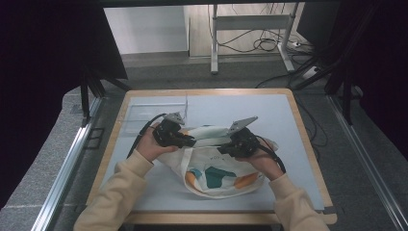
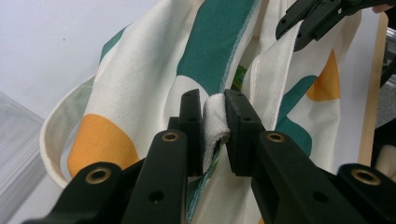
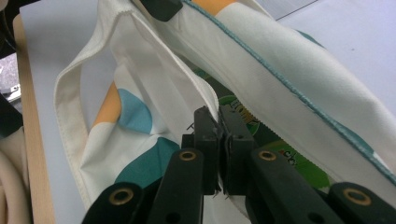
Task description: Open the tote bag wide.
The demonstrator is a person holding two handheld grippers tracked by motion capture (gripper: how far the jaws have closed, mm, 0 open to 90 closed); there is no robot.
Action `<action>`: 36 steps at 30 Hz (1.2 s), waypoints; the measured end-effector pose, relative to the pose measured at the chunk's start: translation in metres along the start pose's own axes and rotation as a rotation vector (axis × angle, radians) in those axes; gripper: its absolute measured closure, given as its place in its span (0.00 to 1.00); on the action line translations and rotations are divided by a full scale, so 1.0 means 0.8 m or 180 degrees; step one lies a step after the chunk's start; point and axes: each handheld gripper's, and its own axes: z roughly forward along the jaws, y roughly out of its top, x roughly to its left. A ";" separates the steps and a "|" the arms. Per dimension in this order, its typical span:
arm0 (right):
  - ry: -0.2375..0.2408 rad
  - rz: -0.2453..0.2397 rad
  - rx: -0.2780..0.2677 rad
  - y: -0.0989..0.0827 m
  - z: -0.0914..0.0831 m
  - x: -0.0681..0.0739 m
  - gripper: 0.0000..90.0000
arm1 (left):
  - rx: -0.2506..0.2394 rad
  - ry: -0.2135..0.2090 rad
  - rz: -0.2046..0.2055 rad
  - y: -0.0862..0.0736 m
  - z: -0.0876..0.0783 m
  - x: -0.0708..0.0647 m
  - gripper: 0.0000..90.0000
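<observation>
Your cloth tote bag [image 1: 216,168], cream with teal and orange shapes, lies on the pale mat of the worktop [image 1: 288,125], a little toward 6 o'clock from the mat's middle, with its mouth raised toward 12 o'clock between your two hands. Your left tongs [image 1: 192,142] come in from 9 o'clock and are clamped on a bunched fold of the bag's rim; in the left gripper view that wad of cream cloth [image 2: 214,122] is squeezed tight between the two black pads. Your right tongs [image 1: 223,148] come in from 3 o'clock and are closed on the opposite rim: in the right gripper view the thin edge of the fabric [image 3: 219,130] is pinched between pads that almost meet. The bag's mouth gapes between the two grips, and a green printed packet [image 3: 280,154] shows inside it. A looped handle [image 2: 53,140] hangs slack at 8 o'clock in the left gripper view. Both your hands rest low, near the bag, sleeves entering from 6 o'clock
</observation>
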 end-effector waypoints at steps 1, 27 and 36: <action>0.0000 0.0000 0.0000 0.000 0.000 0.000 0.95 | -0.0002 -0.0001 -0.0002 0.000 0.000 0.000 0.88; 0.0118 0.0001 -0.0081 -0.012 -0.011 0.012 0.96 | 0.0003 0.0087 -0.0022 0.008 -0.003 0.006 0.89; 0.0184 -0.0020 -0.0080 -0.020 -0.015 0.020 0.96 | -0.0004 0.0137 -0.0057 0.012 -0.004 0.009 0.89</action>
